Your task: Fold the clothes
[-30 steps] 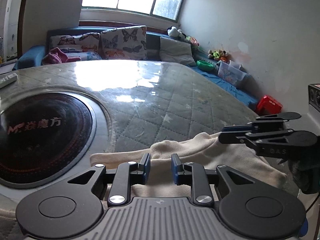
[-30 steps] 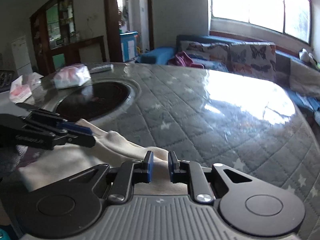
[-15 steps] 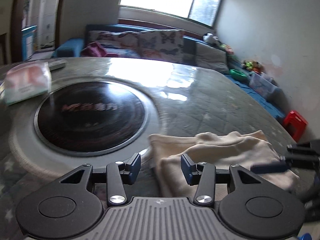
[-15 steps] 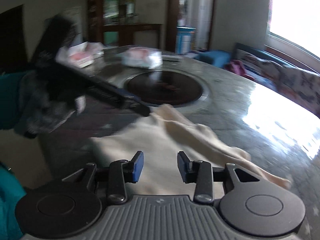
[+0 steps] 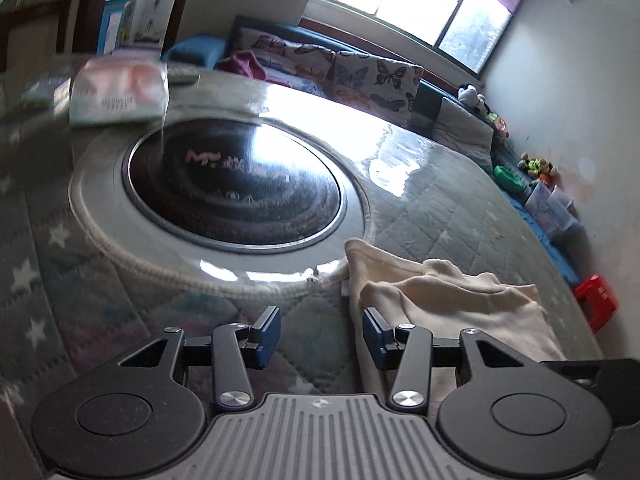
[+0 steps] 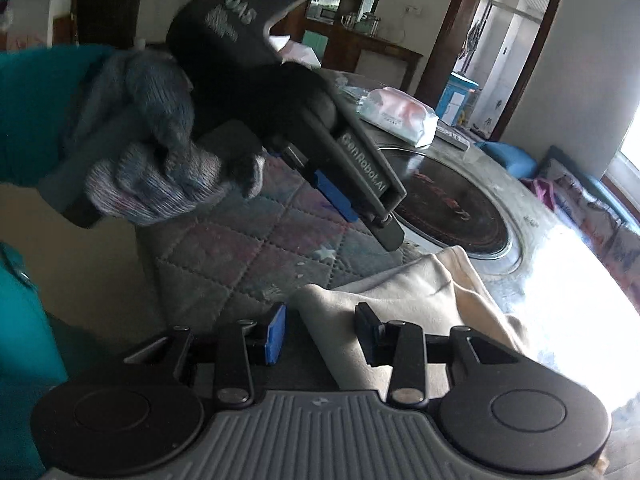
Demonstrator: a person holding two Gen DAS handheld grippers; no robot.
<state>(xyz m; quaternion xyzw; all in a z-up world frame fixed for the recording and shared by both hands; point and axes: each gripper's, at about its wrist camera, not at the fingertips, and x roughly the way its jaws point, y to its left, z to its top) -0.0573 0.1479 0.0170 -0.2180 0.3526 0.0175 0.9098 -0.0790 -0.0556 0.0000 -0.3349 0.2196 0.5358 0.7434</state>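
Cream garment (image 5: 452,304) lies folded on the quilted desk (image 5: 440,208). Left gripper (image 5: 321,335) fingers wide, empty. Right gripper (image 6: 320,334) fingers wide, straddling the garment's corner without gripping it.

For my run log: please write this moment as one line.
left gripper: open, empty | right gripper: open, empty | cream garment: folded, on table

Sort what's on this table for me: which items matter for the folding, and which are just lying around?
For the job:
- cream garment, lying bunched on the quilted table cover
- left gripper, open
- right gripper, open

Just lying about:
- round black cooktop set in the table
- pink tissue pack
- remote control
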